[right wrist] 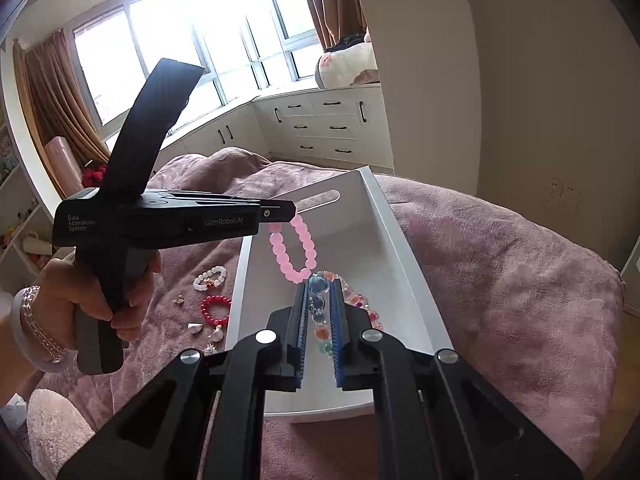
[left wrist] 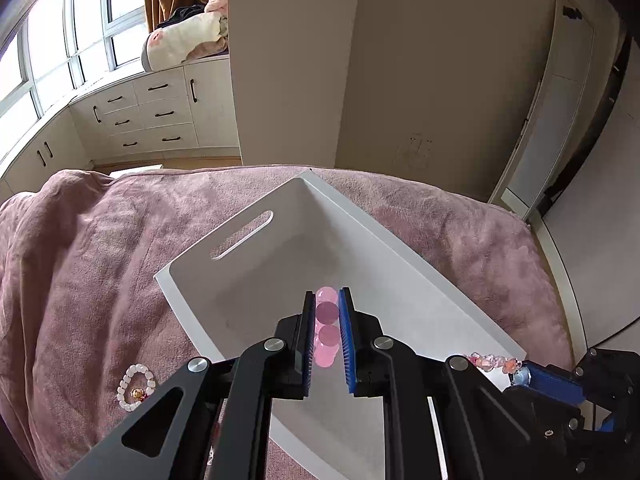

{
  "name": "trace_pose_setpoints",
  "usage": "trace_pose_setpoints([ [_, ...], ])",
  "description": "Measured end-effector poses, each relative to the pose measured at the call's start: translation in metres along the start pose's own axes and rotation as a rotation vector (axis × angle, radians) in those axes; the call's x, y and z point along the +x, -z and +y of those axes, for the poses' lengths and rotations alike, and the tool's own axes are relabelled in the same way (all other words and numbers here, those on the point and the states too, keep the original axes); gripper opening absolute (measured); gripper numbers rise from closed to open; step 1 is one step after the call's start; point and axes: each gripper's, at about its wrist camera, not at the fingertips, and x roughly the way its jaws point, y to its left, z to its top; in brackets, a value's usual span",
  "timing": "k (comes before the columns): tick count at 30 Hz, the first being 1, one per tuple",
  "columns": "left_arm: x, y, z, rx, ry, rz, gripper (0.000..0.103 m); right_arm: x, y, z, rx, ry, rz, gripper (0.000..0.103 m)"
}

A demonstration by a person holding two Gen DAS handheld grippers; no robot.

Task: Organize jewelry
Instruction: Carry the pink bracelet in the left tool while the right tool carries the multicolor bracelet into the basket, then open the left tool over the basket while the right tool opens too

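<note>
Pink blanket (left wrist: 80,240) under a white tray (left wrist: 400,280) at frame centre. Left gripper (left wrist: 326,320) clamps the pink bead bracelet (left wrist: 326,334) (dangling over the tray). Right gripper (right wrist: 320,312) pinches a multicoloured bead bracelet (right wrist: 320,304).

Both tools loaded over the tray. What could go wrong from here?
1. The left tool pinches only a few beads of the pink bracelet, which hangs free over the tray; it may swing or slip on release.
2. The right tool holds the mixed bracelet close by; the two could tangle or the tools bump.
</note>
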Motion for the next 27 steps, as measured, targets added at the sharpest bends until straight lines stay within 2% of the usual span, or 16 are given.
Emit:
trace_pose_setpoints([
  [4, 0.016, -0.001, 0.002, -0.045, 0.018, 0.013, 0.017, 0.012, 0.002, -0.004, -0.007, -0.003, 0.024, 0.011],
  [8, 0.031, -0.001, 0.000, -0.045, 0.013, 0.032, 0.017, 0.022, -0.001, -0.004, -0.022, 0.010, 0.032, 0.011],
  [13, 0.030, -0.001, 0.001, -0.056, 0.024, 0.028, 0.018, 0.033, -0.007, -0.008, -0.006, 0.029, 0.047, 0.013],
  [14, 0.027, -0.001, 0.002, -0.053, 0.025, 0.021, 0.020, 0.036, -0.008, -0.008, -0.008, 0.028, 0.056, 0.013],
  [16, 0.018, -0.001, 0.004, -0.047, 0.020, -0.005, 0.034, 0.039, -0.009, -0.008, -0.012, 0.033, 0.058, 0.015],
  [17, 0.012, -0.001, 0.006, -0.046, 0.014, -0.024, 0.045, 0.039, -0.010, -0.007, -0.014, 0.038, 0.055, 0.019],
  [18, 0.006, 0.000, 0.009, -0.044, 0.007, -0.043, 0.052, 0.038, -0.011, -0.005, -0.013, 0.041, 0.051, 0.025],
  [20, -0.006, 0.001, 0.015, -0.039, -0.004, -0.067, 0.060, 0.036, -0.012, -0.004, -0.007, 0.039, 0.034, 0.061],
  [21, -0.013, 0.001, 0.019, -0.037, -0.006, -0.078, 0.065, 0.033, -0.013, -0.002, -0.005, 0.037, 0.020, 0.065],
  [25, -0.046, 0.010, 0.036, -0.025, -0.037, -0.132, 0.075, 0.022, -0.021, 0.007, -0.012, 0.032, -0.009, 0.066],
  [27, -0.065, 0.017, 0.046, -0.025, -0.054, -0.165, 0.083, 0.014, -0.026, 0.015, -0.018, 0.029, -0.030, 0.071],
])
